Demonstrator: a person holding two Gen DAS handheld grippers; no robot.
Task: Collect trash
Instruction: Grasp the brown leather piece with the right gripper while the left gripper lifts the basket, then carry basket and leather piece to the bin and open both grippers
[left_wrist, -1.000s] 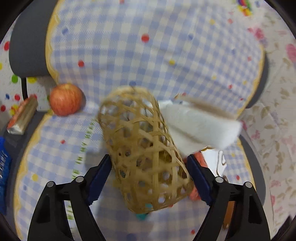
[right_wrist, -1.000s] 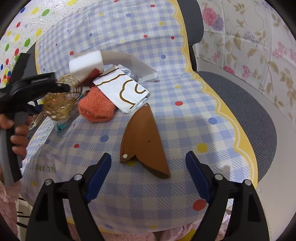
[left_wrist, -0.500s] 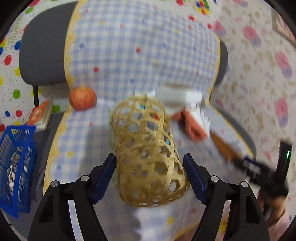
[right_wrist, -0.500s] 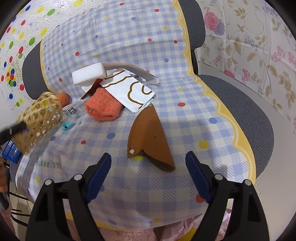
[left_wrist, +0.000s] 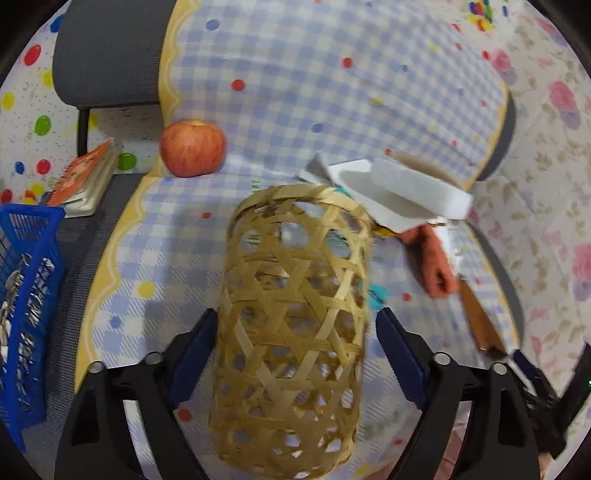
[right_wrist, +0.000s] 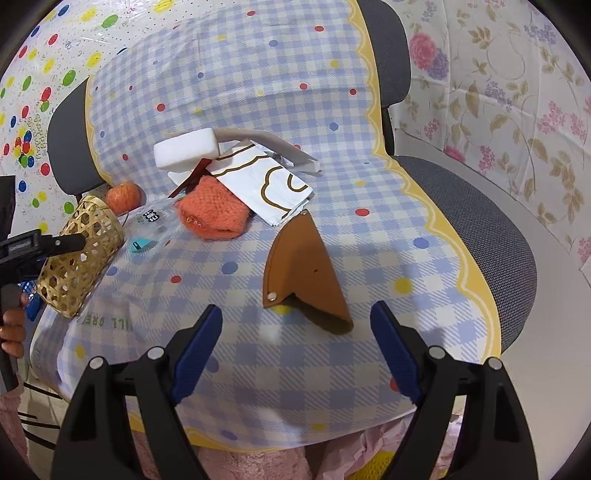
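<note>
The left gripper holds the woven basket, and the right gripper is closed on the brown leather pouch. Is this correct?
Not quite. The left gripper does hold the woven basket, but the right gripper is open and holds nothing: the brown leather pouch lies on the checked cloth ahead of its fingers, as the right wrist view shows.

The left gripper (left_wrist: 295, 347) clamps a woven basket (left_wrist: 291, 332) on its side; an apple (left_wrist: 192, 147) lies at ten o'clock, a white sponge (left_wrist: 417, 184) at two o'clock
</note>
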